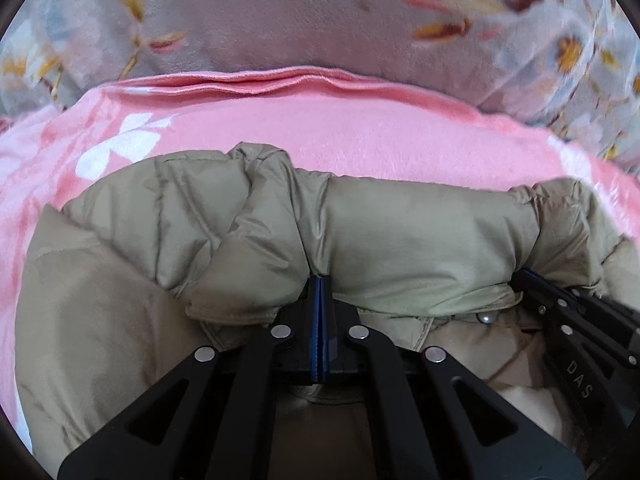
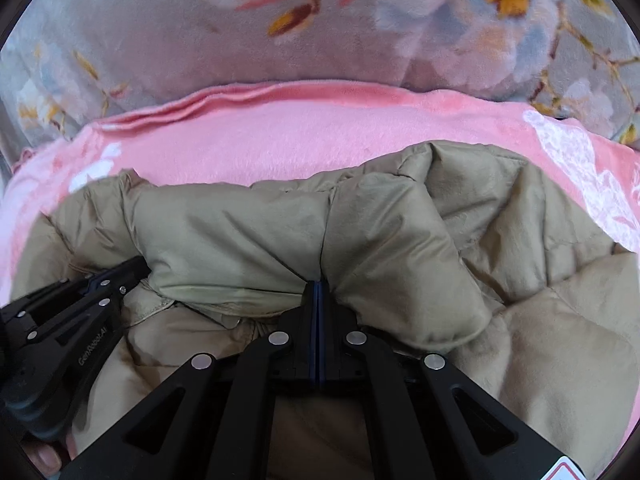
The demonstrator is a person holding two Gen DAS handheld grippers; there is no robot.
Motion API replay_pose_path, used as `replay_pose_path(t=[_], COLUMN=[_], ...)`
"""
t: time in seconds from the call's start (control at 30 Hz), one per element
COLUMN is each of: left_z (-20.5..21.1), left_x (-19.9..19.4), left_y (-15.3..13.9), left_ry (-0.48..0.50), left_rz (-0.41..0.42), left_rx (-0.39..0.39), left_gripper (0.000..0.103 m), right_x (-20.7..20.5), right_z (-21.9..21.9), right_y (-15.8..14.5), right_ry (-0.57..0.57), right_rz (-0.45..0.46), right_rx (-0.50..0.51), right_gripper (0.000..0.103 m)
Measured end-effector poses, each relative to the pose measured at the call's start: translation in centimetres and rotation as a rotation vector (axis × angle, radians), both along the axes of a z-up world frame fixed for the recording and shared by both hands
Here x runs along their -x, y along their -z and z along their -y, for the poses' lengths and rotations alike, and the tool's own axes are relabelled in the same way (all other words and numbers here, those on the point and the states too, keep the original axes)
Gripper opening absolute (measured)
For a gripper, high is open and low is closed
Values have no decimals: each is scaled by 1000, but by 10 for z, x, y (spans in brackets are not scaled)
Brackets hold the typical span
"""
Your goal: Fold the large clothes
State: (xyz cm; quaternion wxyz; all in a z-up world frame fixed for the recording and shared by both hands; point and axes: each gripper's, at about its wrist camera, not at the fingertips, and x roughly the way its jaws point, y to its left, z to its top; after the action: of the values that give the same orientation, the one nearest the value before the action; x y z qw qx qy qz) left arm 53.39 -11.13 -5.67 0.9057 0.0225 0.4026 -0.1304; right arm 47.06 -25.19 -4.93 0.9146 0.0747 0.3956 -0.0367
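Note:
A khaki puffer jacket (image 1: pixel 420 232) lies bunched on a pink blanket; it also fills the right wrist view (image 2: pixel 400 232). My left gripper (image 1: pixel 320 280) is shut on a rolled padded edge of the jacket, jaws pressed together. My right gripper (image 2: pixel 318 284) is shut on the same padded roll further right. Each gripper shows in the other's view: the right one at the right edge (image 1: pixel 528 280), the left one at the left edge (image 2: pixel 136 266). The two grippers hold the roll side by side, close together.
The pink fleece blanket (image 1: pixel 340 128) with white flower prints covers the surface under the jacket (image 2: pixel 280 136). Behind it lies a grey floral plush cover (image 1: pixel 260 20), also seen in the right wrist view (image 2: pixel 160 32). A metal snap (image 1: pixel 485 319) shows on the jacket lining.

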Motion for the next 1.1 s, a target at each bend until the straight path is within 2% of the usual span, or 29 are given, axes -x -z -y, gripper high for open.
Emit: replay_pose_path(t=[0.03,0.1,0.13,0.17,0.2,0.27,0.3,0.4,0.47,0.57,0.6,0.7,0.8,0.87,0.9,0.93,0.97,1.0,1.03,1.07,1.1], left_z=[-11,-37,-56,-75,-103,-138,-163,-217,-257,-300,-308,-305,-296,-291,-289,-286,-284,-283,-283,-282,-283], left_x=[8,31,50,68,96,133,157,208,249,300,318,349,360,361,361,360,360,362,364,367,371], left_y=[-6,-21,-30,-38,-48,-58,-59,-50,-32,-3,1,-4,-3,0,1,1,1,1,-1,-4,-8], left_ry=[-5,-10,-16,-26,-21,-10,-7,-20,-58,-144,-144,-140,-95,-112,-122,-125,-127,-136,-139,-139,-141], left_rz=[-11,-26,-33,-31,-3,3,-24,-115,-194,-298,-287,-233,-250,-257,-254,-255,-273,-281,-278,-271,-259], left_rx=[38,124,162,191,250,260,250,229,241,306,333,301,373,416,421,435,442,445,443,434,422], left_gripper=[1,21,60,86,89,90,91,91,91,91,91,91,91,89,85,64,47,38,23,13,11], right_x=[8,49,78,111,145,202,237,347,407,465,481,508,511,504,499,496,491,486,482,477,478], right_z=[1,5,8,13,17,28,36,51,59,69,71,72,70,69,68,67,68,66,64,63,62], right_y=[-4,-22,-33,-41,-48,-52,-51,-45,-37,-17,-10,7,15,17,18,18,18,19,20,23,22], right_ry=[-2,-5,-8,-12,-15,-23,-18,16,56,142,169,213,231,252,267,275,285,294,278,275,287], right_rz=[2,14,28,48,65,56,38,-15,-42,-80,-81,-77,-29,-8,6,18,27,33,31,9,8], right_rx=[-6,-36,-47,-45,-31,0,13,14,-6,-89,-128,-206,-298,-324,-339,-357,-373,-393,-433,-473,-485], right_gripper=[1,19,42,56,59,63,63,70,75,76,76,76,77,79,80,80,74,67,38,17,16])
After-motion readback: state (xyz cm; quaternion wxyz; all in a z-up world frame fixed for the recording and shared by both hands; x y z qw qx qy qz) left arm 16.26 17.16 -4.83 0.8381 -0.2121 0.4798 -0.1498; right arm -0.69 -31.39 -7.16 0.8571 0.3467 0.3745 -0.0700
